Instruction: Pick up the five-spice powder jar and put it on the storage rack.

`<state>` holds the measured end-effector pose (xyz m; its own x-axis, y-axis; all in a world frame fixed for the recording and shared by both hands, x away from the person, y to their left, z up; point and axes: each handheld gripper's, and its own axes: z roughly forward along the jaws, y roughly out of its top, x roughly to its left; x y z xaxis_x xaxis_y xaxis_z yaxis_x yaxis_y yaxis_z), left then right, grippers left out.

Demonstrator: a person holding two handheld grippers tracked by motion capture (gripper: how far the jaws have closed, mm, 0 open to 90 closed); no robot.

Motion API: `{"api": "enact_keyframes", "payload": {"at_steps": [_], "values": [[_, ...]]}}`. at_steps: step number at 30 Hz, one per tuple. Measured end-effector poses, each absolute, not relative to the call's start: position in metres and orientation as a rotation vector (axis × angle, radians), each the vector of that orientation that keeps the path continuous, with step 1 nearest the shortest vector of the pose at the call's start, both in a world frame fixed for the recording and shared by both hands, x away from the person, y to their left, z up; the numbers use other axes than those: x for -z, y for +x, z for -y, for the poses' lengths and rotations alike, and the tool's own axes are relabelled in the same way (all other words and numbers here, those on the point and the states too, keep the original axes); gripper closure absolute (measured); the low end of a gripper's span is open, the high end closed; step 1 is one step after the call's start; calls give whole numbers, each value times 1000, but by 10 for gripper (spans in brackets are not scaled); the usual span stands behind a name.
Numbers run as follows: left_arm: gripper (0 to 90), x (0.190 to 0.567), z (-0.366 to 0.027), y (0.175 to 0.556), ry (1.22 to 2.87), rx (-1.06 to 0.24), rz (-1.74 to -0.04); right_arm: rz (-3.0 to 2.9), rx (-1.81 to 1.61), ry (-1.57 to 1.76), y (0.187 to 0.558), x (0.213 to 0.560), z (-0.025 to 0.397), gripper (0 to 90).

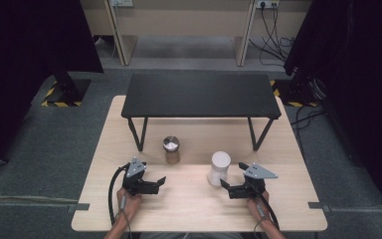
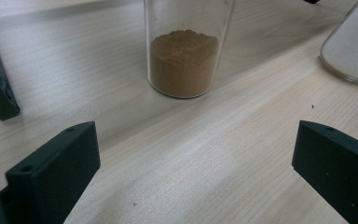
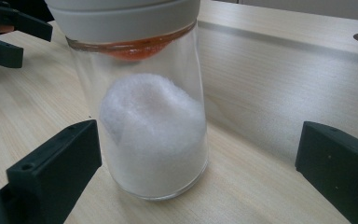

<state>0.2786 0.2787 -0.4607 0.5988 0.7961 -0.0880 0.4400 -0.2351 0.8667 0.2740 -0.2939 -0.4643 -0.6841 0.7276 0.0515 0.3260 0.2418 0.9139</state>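
Jars are the two things on the light wooden table (image 1: 189,209), both upright; the jar of white powder (image 3: 151,135) has clear glass walls, a rounded base and a pale grey lid, with an orange ring just under the lid; its top is cut off by the upper edge of the right gripper view, so the lid's top is hidden there; it stands just ahead of the right gripper (image 1: 236,189), nearer the left-hand jaw in that gripper's own view, not touched by either; the powder inside is heaped and fine-grained; the jar of brown powder (image 2: 184,63) is a straight glass cylinder, filled only near the bottom with a dull, sandy-looking powder; its upper part is cut off in the left gripper view; from the high view its cap looks round and shiny, with a white patch on top whose nature is hard to make out; it stands ahead of the left gripper (image 1: 151,185), well clear of the fingertips; both grippers are matte black with flat, blocky jaws, and both pairs of jaws stand wide apart, holding nothing; a hand (image 1: 129,201) grips the left one from below; beyond both jars stands a low black shelf (image 1: 199,94) on thin angled legs, its top flat and matte.
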Motion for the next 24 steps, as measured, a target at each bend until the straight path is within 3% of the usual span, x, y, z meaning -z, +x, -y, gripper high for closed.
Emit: {"api": "enact_keyframes", "payload": {"at_steps": [24], "values": [[1, 462, -281, 279, 1862, -458, -992, -2142, -1434, 955, 275, 465, 295, 3]]}}
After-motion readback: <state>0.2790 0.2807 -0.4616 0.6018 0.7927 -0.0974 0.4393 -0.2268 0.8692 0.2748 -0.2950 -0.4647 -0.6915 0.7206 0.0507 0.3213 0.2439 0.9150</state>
